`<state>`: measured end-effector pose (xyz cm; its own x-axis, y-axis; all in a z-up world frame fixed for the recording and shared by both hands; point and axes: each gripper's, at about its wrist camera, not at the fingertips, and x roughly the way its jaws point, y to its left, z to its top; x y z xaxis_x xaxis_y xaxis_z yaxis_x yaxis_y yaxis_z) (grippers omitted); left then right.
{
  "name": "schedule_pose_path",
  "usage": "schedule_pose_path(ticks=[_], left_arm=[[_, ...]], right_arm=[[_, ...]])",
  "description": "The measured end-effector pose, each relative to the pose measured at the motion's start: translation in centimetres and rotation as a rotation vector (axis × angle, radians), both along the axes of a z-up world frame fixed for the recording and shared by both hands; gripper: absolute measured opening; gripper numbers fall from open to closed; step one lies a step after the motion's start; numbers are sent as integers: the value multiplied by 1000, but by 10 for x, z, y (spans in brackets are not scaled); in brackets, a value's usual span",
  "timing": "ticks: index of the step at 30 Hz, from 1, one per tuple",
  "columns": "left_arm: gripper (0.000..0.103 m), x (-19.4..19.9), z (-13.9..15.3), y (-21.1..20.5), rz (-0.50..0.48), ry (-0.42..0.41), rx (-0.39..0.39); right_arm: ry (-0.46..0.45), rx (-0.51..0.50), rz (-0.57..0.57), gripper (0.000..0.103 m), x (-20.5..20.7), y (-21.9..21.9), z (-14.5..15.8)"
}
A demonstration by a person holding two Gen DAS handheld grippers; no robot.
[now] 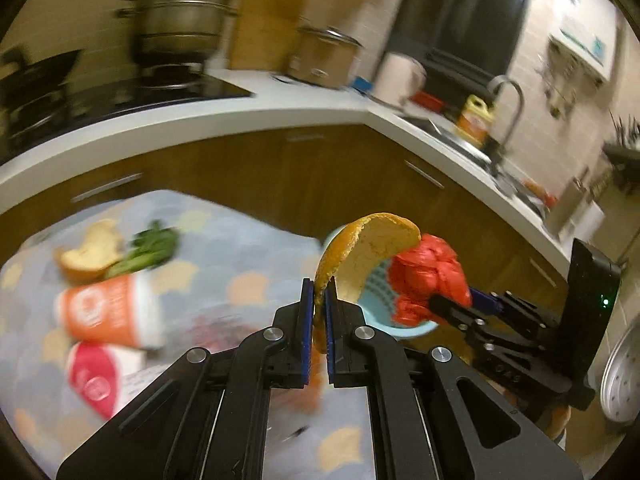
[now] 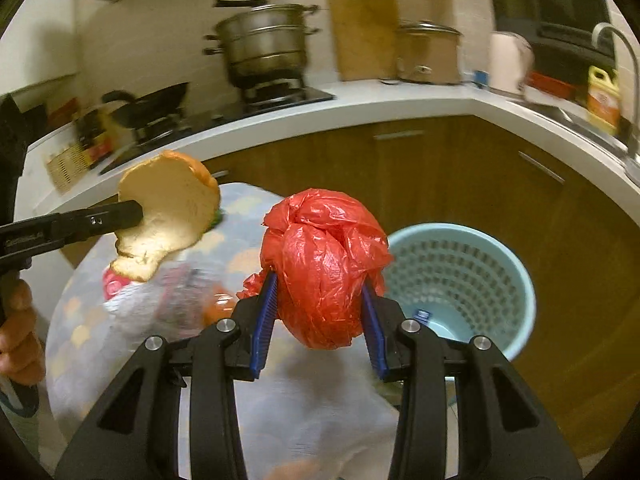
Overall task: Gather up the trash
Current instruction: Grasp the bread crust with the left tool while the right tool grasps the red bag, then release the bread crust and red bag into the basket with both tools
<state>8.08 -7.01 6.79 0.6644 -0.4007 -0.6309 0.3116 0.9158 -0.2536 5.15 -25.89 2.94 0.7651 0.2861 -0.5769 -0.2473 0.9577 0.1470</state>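
My left gripper (image 1: 319, 300) is shut on a slice of bread (image 1: 372, 256), holding it up by its crust edge above the patterned cloth (image 1: 248, 248). In the right wrist view the same bread slice (image 2: 168, 208) hangs from the left gripper's fingertips (image 2: 128, 213) at the left. My right gripper (image 2: 320, 292) is shut on a knotted red plastic bag (image 2: 324, 264), which is lifted in the air. A light blue perforated bin (image 2: 460, 276) stands on the floor just right of the bag. The bin (image 1: 376, 288) shows behind the bread and the red bag (image 1: 428, 280) in the left view.
On the cloth lie another bread piece (image 1: 90, 254), green leaves (image 1: 152, 248), an orange cup (image 1: 108, 310) and a red-and-white packet (image 1: 98, 376). Brown cabinets (image 2: 460, 168) under a white counter (image 1: 240, 120) stand behind, with pots (image 2: 264, 44), a stove, and a sink with tap (image 1: 508, 116).
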Motion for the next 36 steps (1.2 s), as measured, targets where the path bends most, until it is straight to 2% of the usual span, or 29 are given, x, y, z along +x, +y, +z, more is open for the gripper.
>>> schedule_pose_path(ticks=[8, 13, 19, 27, 29, 30, 33, 36], left_arm=[[3, 37, -10, -79, -105, 45, 73], [3, 69, -30, -103, -125, 102, 66], [3, 105, -60, -121, -119, 192, 18], [6, 116, -111, -137, -117, 298, 13], [21, 116, -120, -135, -143, 339, -34], [23, 115, -122, -136, -149, 340, -40], [24, 110, -120, -135, -146, 316, -13], [25, 100, -106, -127, -151, 277, -17]], right_arm=[[37, -32, -152, 36, 22, -45, -19], [68, -44, -254, 36, 36, -77, -41], [132, 2, -342, 36, 55, -110, -73], [227, -15, -349, 40, 64, -105, -111], [239, -5, -343, 49, 64, -104, -115], [242, 1, -335, 52, 64, -104, -116], [244, -8, -335, 52, 61, -104, -117], [238, 9, -322, 52, 57, -102, -111]])
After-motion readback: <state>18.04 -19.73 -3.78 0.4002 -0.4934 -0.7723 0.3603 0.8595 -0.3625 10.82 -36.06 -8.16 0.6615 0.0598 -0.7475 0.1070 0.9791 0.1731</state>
